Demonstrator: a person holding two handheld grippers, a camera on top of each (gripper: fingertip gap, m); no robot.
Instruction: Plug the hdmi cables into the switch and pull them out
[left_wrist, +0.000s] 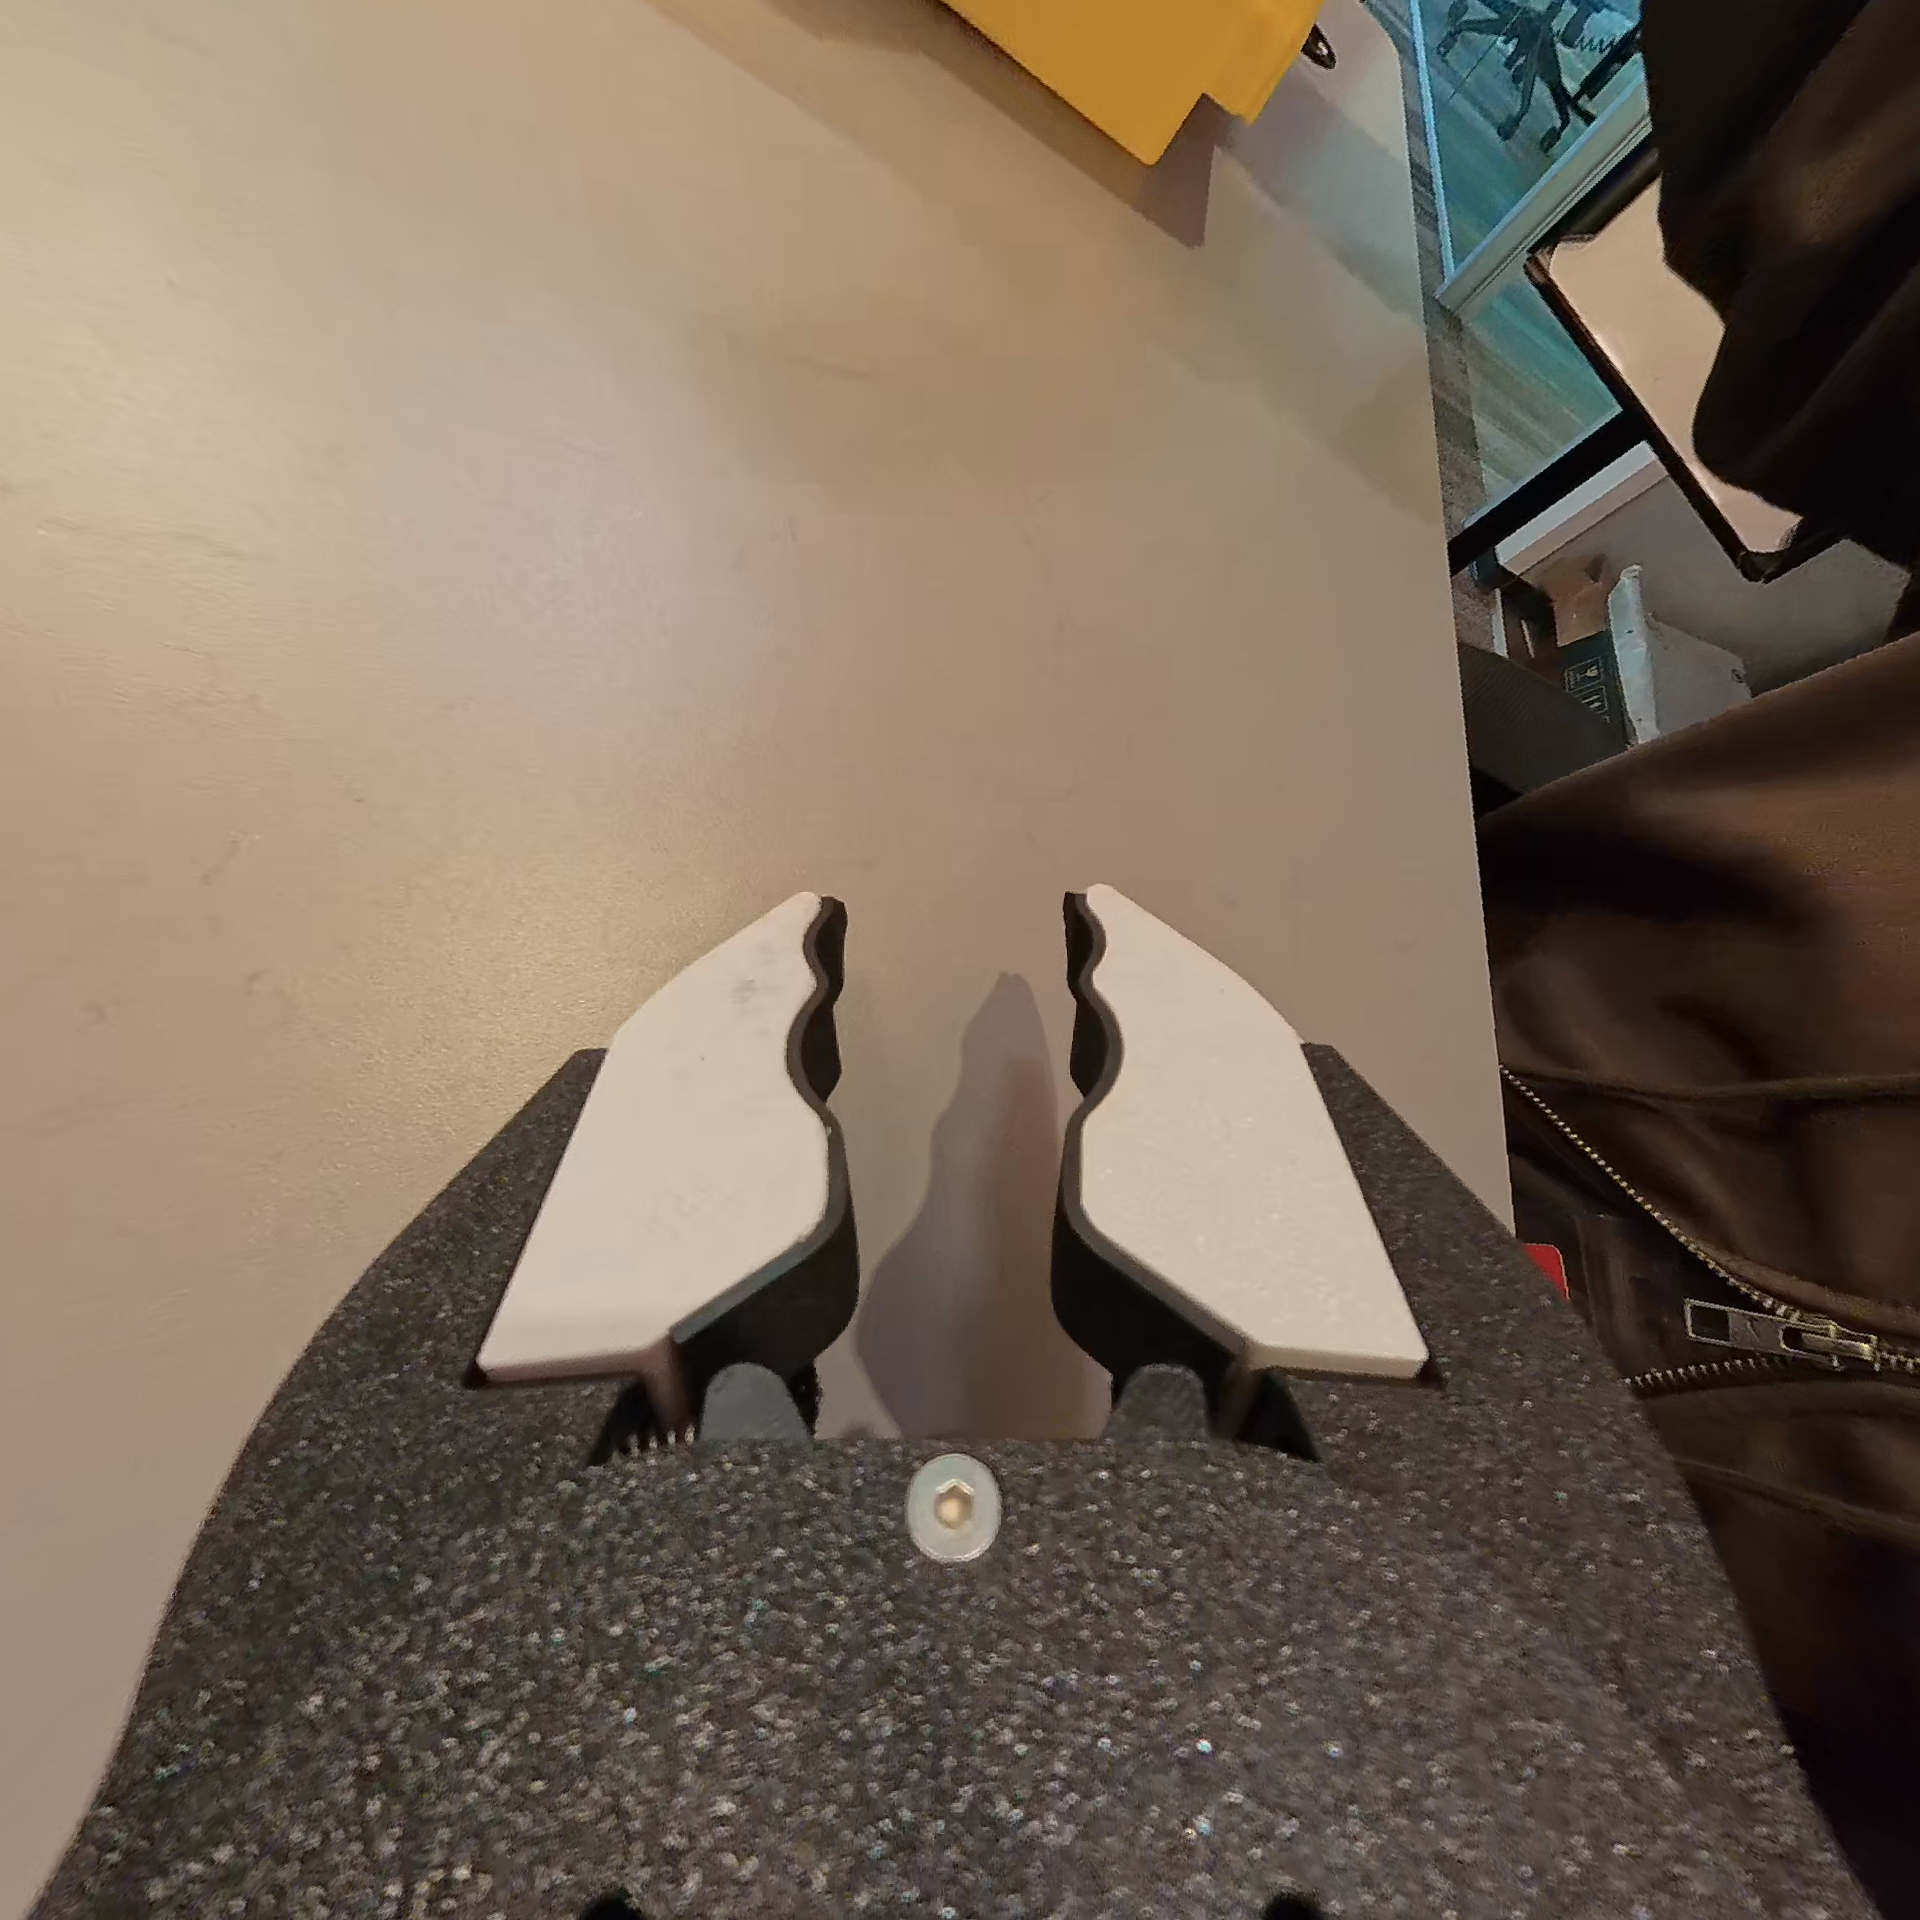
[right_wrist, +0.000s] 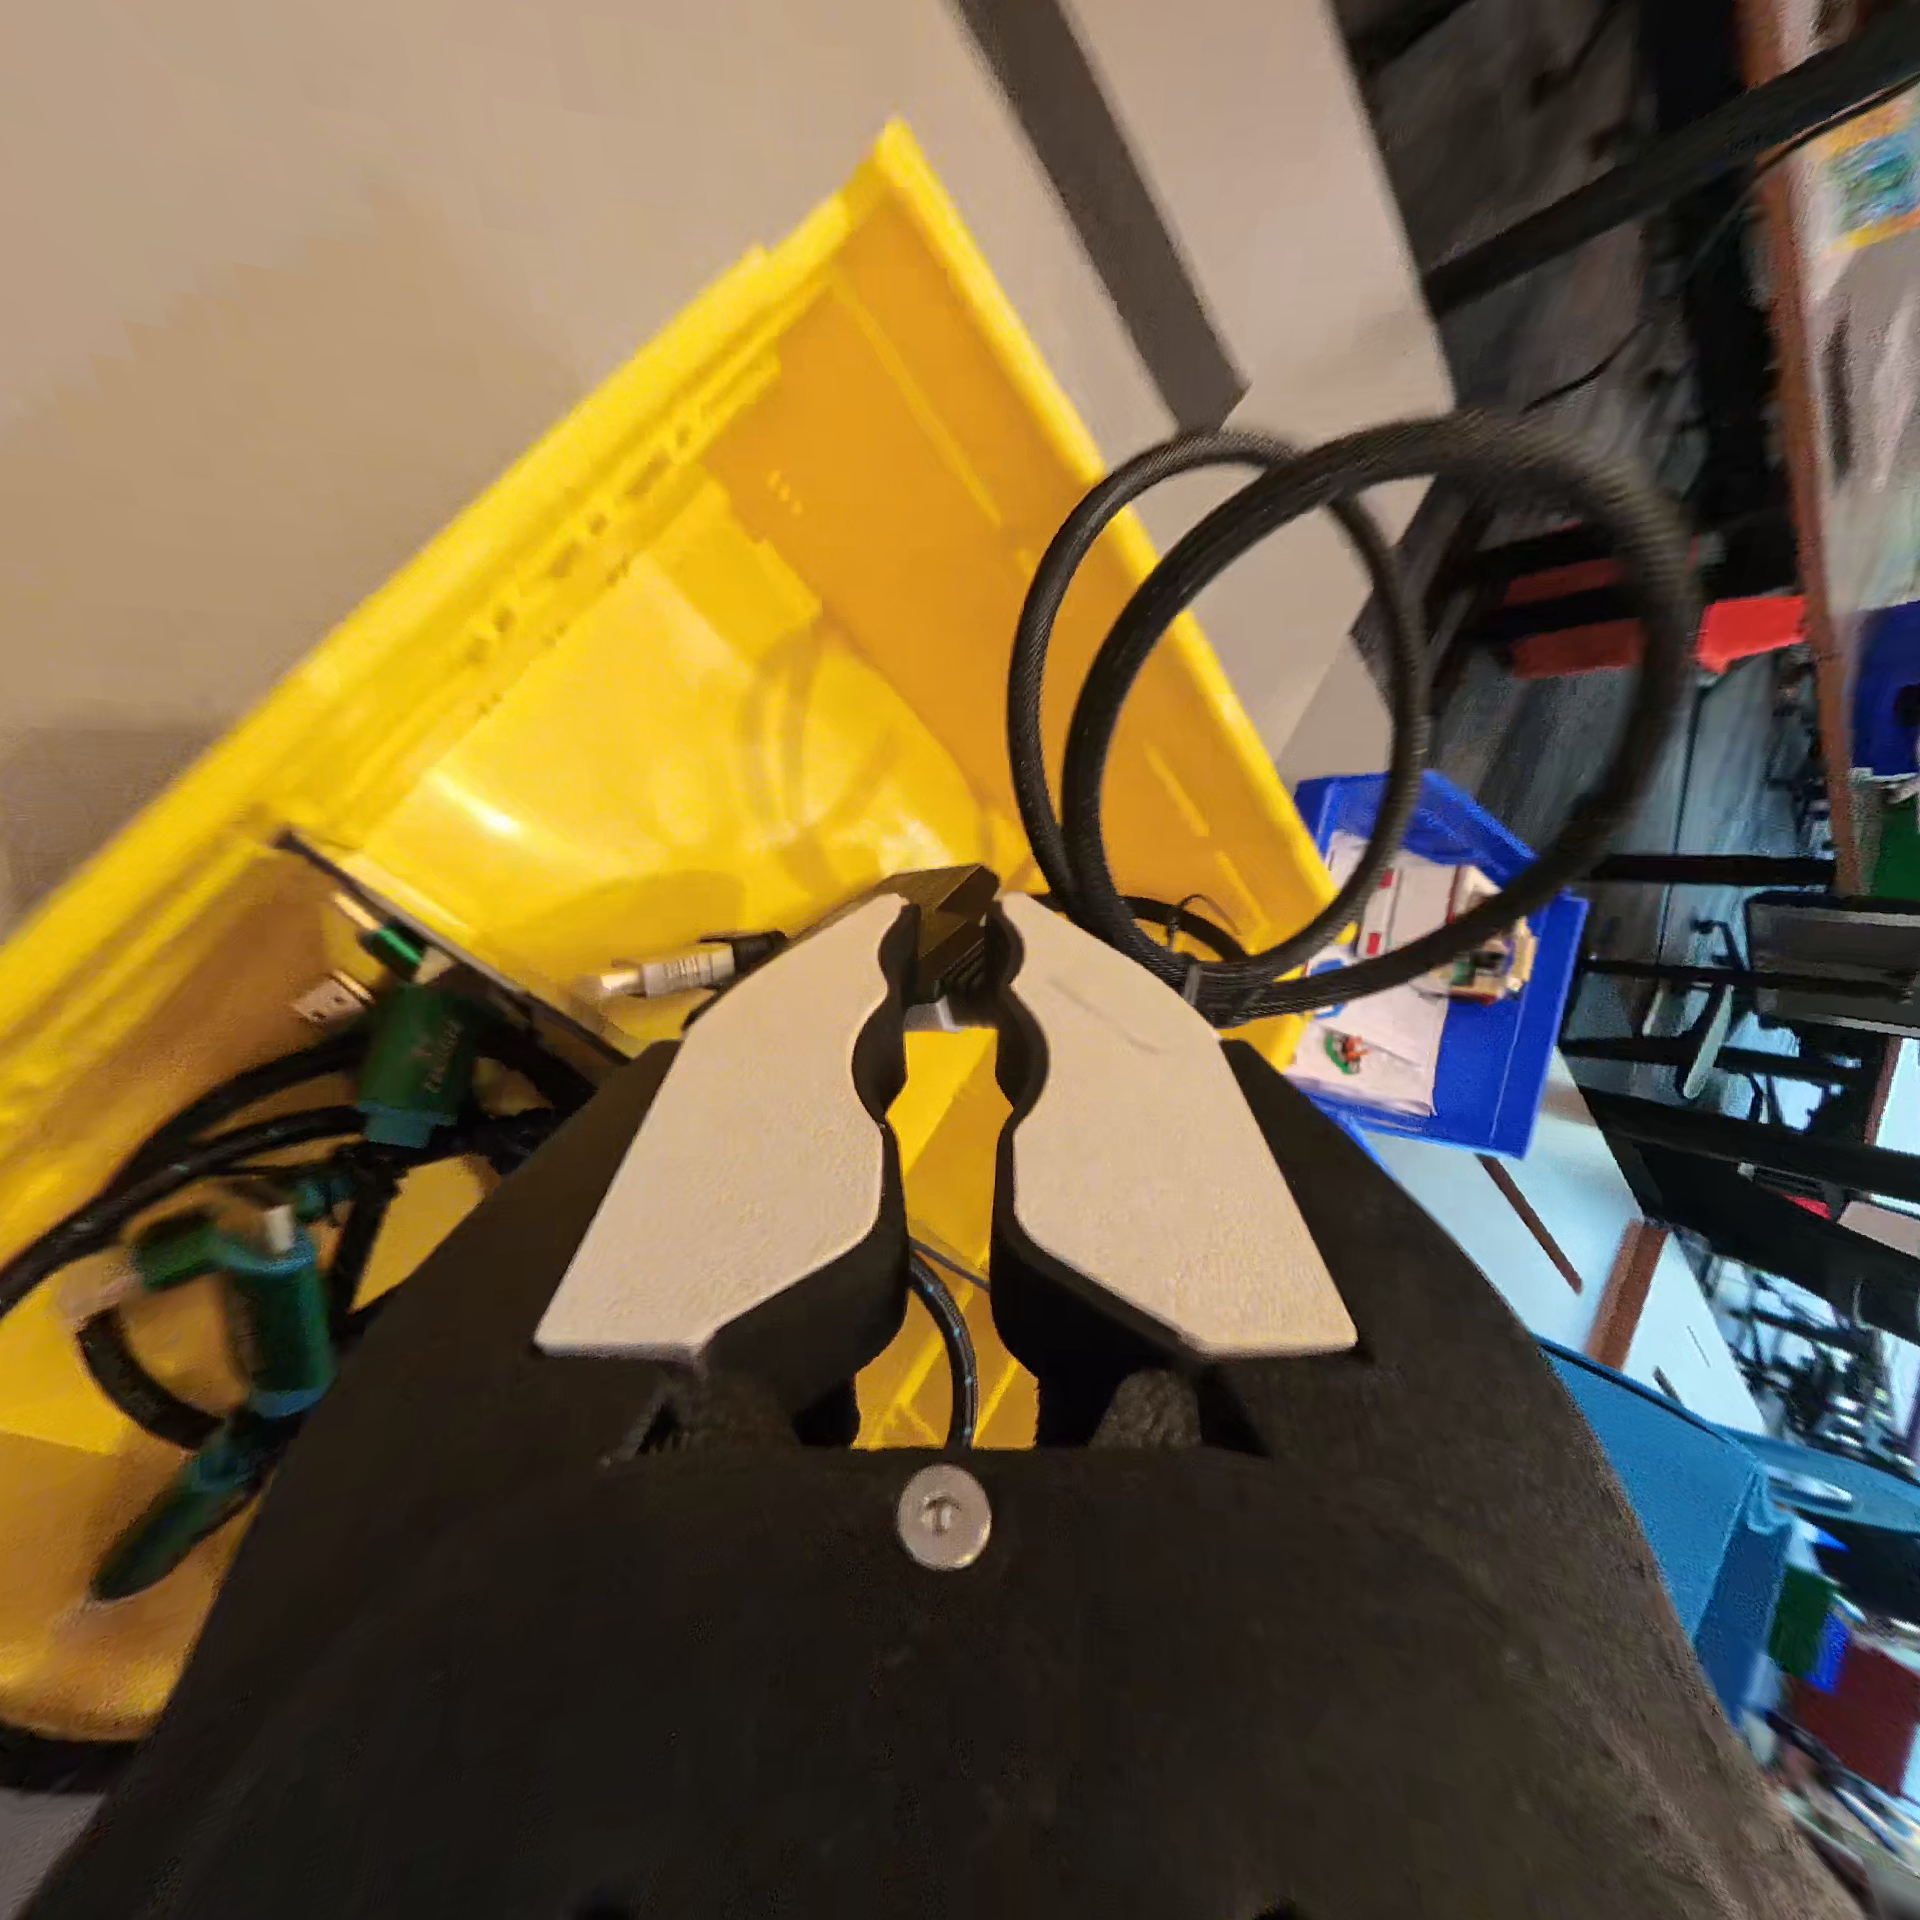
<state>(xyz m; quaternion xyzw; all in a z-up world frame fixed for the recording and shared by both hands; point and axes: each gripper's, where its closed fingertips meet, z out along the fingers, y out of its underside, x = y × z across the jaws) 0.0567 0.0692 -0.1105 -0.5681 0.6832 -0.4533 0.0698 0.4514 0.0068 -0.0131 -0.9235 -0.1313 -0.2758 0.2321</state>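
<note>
In the left wrist view, the left gripper is open with nothing in it, low in the middle of the frame over a bare tan table. A yellow bin peeks in at the top.

In the right wrist view, the right gripper pinches a black plug in the middle of the frame. Its black cable loops up to the right, over the yellow bin. Green plugs lie at lower left. A blue bin sits at the right.

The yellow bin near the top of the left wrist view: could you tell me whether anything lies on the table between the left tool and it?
Nothing visible does. The left tool is open and bare, and only bare beige table lies between it and the yellow bin.
</note>
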